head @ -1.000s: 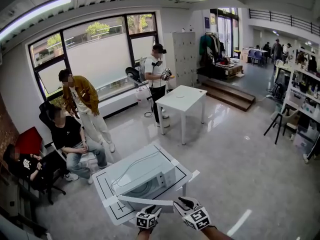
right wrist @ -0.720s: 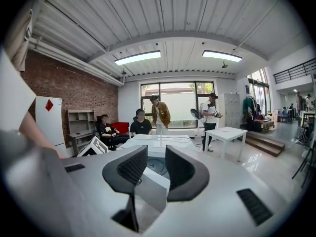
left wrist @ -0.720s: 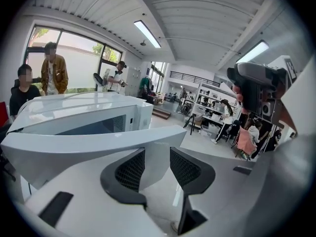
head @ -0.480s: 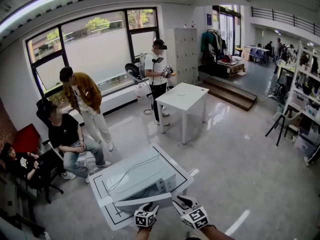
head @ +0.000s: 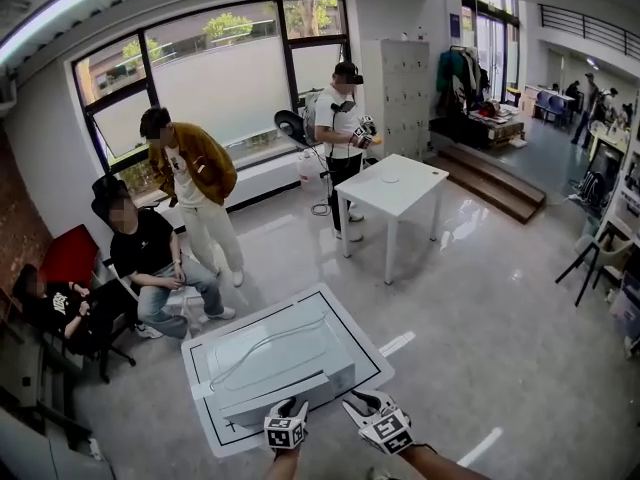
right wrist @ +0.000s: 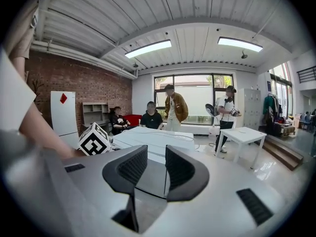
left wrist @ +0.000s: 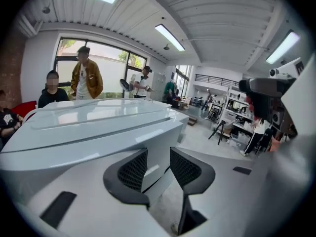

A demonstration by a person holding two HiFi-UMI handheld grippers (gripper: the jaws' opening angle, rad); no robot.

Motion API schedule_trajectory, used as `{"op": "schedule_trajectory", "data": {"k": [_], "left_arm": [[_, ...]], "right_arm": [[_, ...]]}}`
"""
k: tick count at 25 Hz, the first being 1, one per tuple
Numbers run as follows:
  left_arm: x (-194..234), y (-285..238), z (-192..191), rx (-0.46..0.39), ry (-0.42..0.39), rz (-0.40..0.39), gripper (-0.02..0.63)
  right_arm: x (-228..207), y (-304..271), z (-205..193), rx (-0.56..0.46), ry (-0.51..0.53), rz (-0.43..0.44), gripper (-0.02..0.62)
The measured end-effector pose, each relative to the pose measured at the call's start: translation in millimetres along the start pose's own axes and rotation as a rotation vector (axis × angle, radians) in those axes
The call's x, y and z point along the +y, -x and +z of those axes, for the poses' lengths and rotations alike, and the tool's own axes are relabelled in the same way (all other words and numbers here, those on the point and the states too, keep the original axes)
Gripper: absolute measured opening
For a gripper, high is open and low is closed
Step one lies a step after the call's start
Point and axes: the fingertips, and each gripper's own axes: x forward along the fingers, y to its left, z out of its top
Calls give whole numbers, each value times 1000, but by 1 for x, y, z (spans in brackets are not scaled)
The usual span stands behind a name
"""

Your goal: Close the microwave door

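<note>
Found the microwave (left wrist: 98,127) on the table (head: 368,356), right in front of the left gripper (left wrist: 158,168), with a front corner showing through the gap. Held those jaws wide, pinching nothing. Held the right gripper (right wrist: 149,168) likewise parted and empty, with the microwave ahead and a little left of its jaws. Saw the door (head: 278,398) nearly flush; could not tell whether latched. Judged it rigid, light on its hinge, glossy and probably slippery. Reckoned a flat push near the edge far from the hinge better than a pinch.
</note>
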Motion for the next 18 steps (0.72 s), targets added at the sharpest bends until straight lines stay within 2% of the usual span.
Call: {"op": "schedule_trajectory", "data": {"k": [2, 6, 7, 10, 13, 16, 18], "left_arm": [[-10, -14, 1, 19, -21, -4, 150], [0, -33, 9, 18, 58, 3, 130], [-1, -36, 11, 21, 59, 0, 103], [-9, -41, 11, 24, 31, 2, 106], [-16, -43, 11, 9, 53, -6, 136], [-28, -39, 15, 5, 75, -41, 199], [-37, -31, 22, -4, 69, -52, 202]], "right_arm": [[-12, -5, 1, 5, 12, 22, 117], [-24, -19, 9, 1, 23, 51, 117], [-28, -19, 10, 0, 21, 55, 117], [-41, -18, 7, 2, 13, 63, 117], [-49, -19, 0, 9, 6, 73, 117], [-50, -19, -5, 21, 0, 88, 117], [-51, -19, -6, 23, -4, 95, 117]]}}
